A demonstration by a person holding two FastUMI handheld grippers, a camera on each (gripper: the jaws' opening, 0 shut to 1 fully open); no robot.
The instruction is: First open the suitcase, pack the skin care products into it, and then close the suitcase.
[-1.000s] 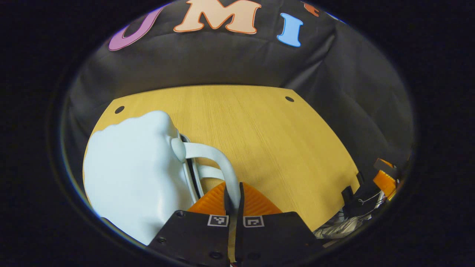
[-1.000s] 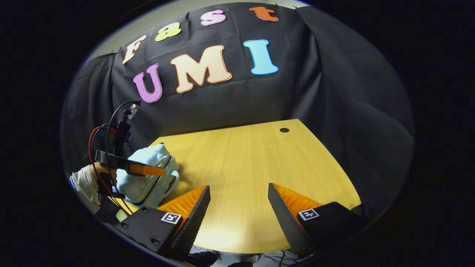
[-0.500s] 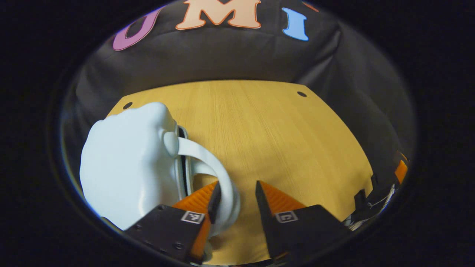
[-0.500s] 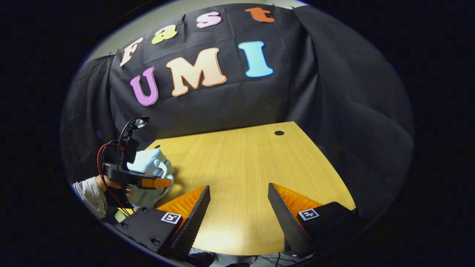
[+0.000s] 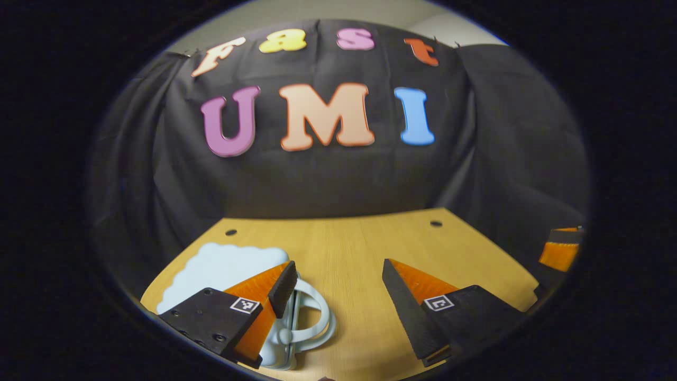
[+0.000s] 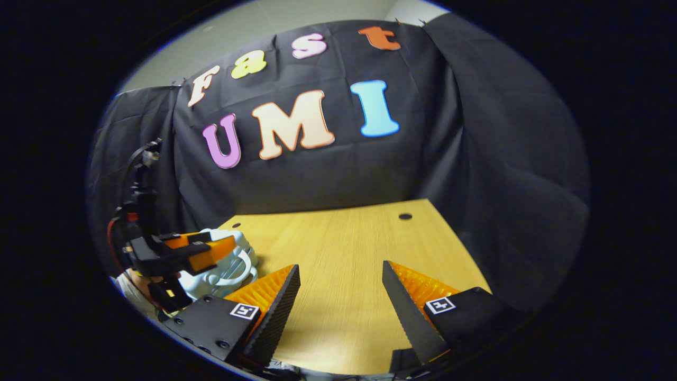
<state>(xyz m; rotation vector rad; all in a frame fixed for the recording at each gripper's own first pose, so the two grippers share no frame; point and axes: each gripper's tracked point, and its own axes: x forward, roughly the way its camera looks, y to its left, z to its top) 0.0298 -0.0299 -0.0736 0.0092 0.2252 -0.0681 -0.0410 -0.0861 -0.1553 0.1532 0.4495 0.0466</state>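
Note:
A pale blue suitcase (image 5: pixel 219 264) with a scalloped outline lies flat on the wooden table (image 5: pixel 365 243), its halves together and its looped handle (image 5: pixel 320 317) pointing toward me. In the left gripper view my left gripper (image 5: pixel 338 263) stands open above the table, with its left finger over the suitcase's near edge and nothing between the fingers. In the right gripper view my right gripper (image 6: pixel 340 265) is open over bare wood. That view also has the suitcase (image 6: pixel 235 264) at the table's left side, with the left gripper (image 6: pixel 219 244) just above it.
Black cloth walls close in the table (image 6: pixel 349 233) at the back and on both sides. Small round holes (image 5: pixel 436 224) mark the table's far corners. The right gripper (image 5: pixel 558 248) shows at the far right edge of the left gripper view, off the table's right side.
My left gripper, shut on the suitcase handle a second ago, has opened, let the handle go, pulled back and tilted up. The suitcase now lies flat. The right gripper barely moved.

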